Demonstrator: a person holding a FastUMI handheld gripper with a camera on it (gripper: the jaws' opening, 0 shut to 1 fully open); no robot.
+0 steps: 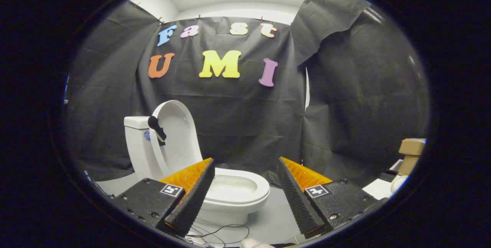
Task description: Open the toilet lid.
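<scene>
Claw [245,186] of mine hangs wide open, gripping nothing, while the toilet lid [177,137] at centre-left of the frame stands upright against the tank [135,144], so the opening looks done, I think.

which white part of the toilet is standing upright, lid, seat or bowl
The lid: it stands raised against the tank, while the seat lies flat on the bowl. The open gripper holds nothing.

The hand-held gripper [245,163] is level, its fingers [191,198] spread wide, gripping nothing.
</scene>
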